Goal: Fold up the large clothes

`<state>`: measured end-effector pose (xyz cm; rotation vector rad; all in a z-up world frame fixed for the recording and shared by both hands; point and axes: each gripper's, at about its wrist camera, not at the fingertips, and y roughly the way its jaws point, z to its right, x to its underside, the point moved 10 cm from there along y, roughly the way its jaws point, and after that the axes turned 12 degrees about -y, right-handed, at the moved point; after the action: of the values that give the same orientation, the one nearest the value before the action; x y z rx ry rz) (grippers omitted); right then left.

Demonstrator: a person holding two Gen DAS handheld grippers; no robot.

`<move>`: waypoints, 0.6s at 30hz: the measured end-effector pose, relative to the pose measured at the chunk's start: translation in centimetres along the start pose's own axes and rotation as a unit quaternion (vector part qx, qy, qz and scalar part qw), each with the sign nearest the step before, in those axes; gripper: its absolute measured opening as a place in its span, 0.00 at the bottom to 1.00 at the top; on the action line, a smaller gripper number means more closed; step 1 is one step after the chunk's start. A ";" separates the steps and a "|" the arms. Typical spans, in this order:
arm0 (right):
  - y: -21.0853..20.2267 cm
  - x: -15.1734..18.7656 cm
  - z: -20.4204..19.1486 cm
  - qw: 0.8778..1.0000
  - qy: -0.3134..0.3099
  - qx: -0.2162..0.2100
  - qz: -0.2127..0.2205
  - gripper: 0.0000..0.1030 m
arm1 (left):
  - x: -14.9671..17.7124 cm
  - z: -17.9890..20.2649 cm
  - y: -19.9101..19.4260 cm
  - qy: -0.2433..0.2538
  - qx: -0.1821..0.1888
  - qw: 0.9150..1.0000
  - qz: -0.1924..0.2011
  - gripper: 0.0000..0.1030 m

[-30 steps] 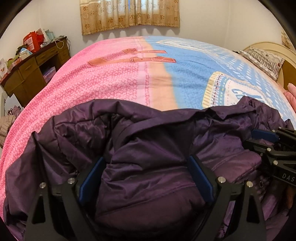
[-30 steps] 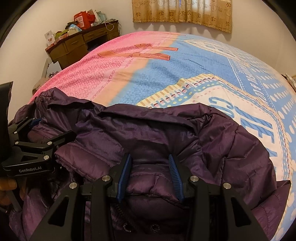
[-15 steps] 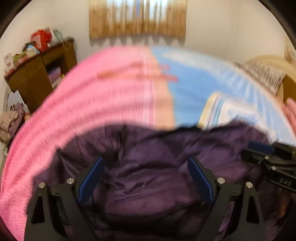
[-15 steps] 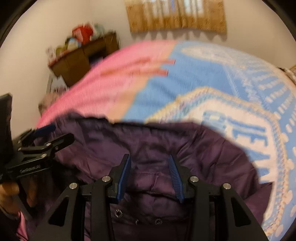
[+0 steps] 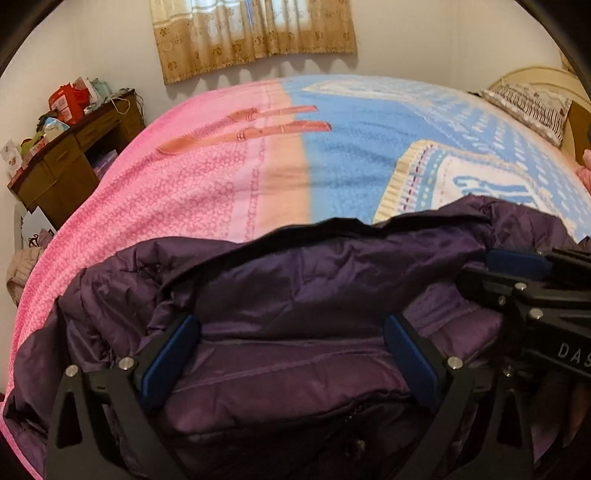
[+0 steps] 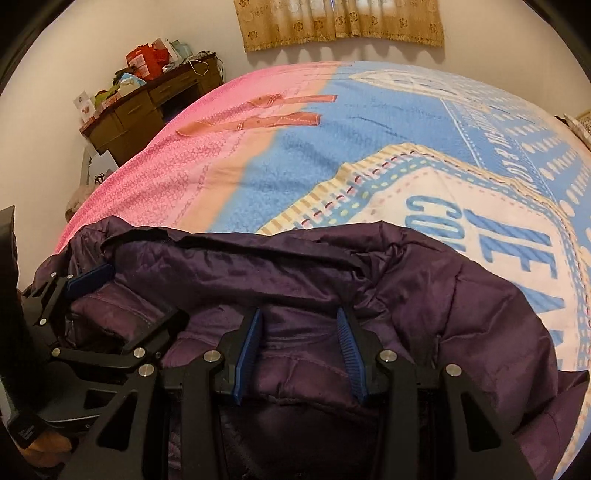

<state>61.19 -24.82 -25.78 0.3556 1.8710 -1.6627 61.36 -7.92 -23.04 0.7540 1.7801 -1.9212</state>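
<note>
A dark purple quilted jacket (image 5: 314, 295) lies bunched on the near part of a pink and blue bedspread (image 5: 229, 177); it also shows in the right wrist view (image 6: 443, 295). My left gripper (image 5: 291, 354) is wide open, its blue pads either side of a padded fold of the jacket. My right gripper (image 6: 299, 350) is partly closed, its jaws standing around a narrower purple fold without clearly pinching it. Each gripper shows in the other's view, the right (image 5: 524, 284) and the left (image 6: 92, 295).
A brown desk (image 5: 74, 155) piled with boxes and clutter stands at the left wall. A curtain (image 5: 255, 33) hangs on the far wall. A striped pillow (image 5: 528, 107) and the headboard are at the right. Clothes lie on the floor (image 5: 22, 266) at the bed's left.
Both grippers moved back toward the near edge with a quick motion that blurred the middle frames. The jacket's far edge now lies flatter and straighter. Jaw openings look unchanged.
</note>
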 end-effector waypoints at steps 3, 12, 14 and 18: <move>0.4 -0.1 -0.2 1.000 -0.008 0.007 0.000 0.43 | 0.2 0.1 0.1 -0.001 -0.003 1.000 -0.003 1.00; 0.5 0.0 -0.3 1.000 -0.016 0.017 0.002 0.43 | 0.2 0.2 0.4 0.000 -0.006 1.000 -0.002 1.00; 0.5 0.1 -0.4 1.000 -0.018 0.019 0.001 0.43 | 0.2 0.3 0.5 0.000 -0.006 1.000 -0.003 1.00; 0.6 0.1 -0.5 1.000 -0.019 0.023 0.000 0.43 | 0.3 0.2 0.5 0.001 -0.007 1.000 -0.002 1.00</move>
<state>61.34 -24.29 -26.24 0.3396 1.8070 -1.7030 61.44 -8.18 -23.58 0.7479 1.7957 -1.9085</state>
